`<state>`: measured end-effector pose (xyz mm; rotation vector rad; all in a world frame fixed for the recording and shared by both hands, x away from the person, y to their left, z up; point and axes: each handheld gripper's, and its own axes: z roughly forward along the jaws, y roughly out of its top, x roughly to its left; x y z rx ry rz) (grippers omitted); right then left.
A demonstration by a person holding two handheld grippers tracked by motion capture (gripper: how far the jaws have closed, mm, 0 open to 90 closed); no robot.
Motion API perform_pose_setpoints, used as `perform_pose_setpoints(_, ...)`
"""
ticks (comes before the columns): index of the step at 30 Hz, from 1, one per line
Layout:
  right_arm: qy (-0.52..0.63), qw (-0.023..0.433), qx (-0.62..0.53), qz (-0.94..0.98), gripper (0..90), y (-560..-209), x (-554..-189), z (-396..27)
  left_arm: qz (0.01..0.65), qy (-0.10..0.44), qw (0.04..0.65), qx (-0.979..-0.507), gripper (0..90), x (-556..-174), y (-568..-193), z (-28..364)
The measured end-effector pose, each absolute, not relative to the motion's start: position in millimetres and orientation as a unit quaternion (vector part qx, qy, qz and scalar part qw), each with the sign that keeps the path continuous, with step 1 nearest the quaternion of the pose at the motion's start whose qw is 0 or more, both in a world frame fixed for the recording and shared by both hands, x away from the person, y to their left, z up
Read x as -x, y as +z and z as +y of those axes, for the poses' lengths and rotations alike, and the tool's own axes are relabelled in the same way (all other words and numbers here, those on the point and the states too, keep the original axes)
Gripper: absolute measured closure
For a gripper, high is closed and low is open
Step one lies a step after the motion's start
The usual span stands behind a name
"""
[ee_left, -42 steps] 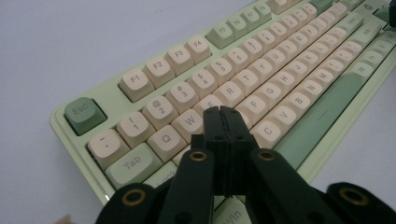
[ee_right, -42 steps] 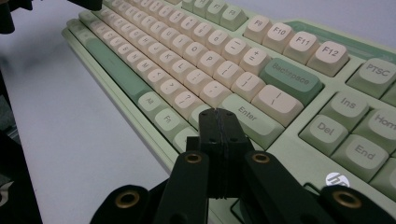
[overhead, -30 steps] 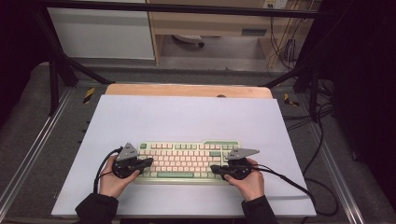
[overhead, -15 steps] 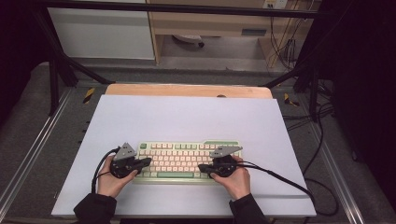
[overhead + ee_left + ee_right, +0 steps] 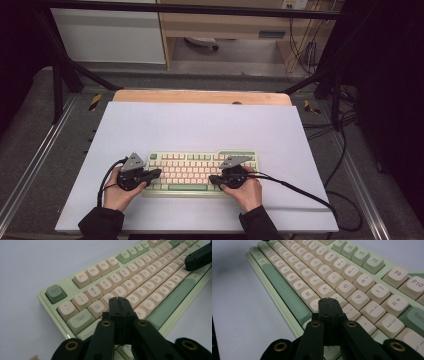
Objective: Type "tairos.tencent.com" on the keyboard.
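- Now the right gripper [image 5: 216, 179], jaws pressed together and holding nothing, has slid leftward over the keyboard [image 5: 200, 170], tip above the keys near M.
- Meanwhile the left gripper [image 5: 155, 173], equally closed and empty, stays over the left-hand keys.
- Farther off, the keyboard lies unmoved near the white mat's [image 5: 200, 125] front edge; typing-style key pressing seems intended.

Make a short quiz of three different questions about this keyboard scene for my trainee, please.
1. True or false: both hand-held grippers are open wide.
2. The left hand-held gripper has its tip over which part of the keyboard?
A. the Esc key
B. the letter keys near W, S and D
C. the space bar
3. Fill in: the keyboard lies on a pale ____ that covers the table.

Key:
1. False. The jaws of the left one and of the right hand-held gripper are pressed together, with nothing between them.
2. B
3. sheet
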<state>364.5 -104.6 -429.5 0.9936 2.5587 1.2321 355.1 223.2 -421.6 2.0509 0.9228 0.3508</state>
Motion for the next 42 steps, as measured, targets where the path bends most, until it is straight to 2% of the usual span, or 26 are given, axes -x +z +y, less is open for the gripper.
perform_pose_setpoints(12,0.406,0.067,-0.330,0.850,90.0,-431,-364,-104,0.368,0.140,0.418,-0.819,89.7,-355,-422,223)
perform_pose_setpoints(24,0.422,0.069,-0.325,0.843,90.0,-416,-360,-114,0.366,0.136,0.419,-0.820,89.6,-355,-422,222)
perform_pose_setpoints(42,0.440,0.073,-0.339,0.828,90.0,-416,-355,-150,0.363,0.138,0.418,-0.821,89.7,-352,-419,217)
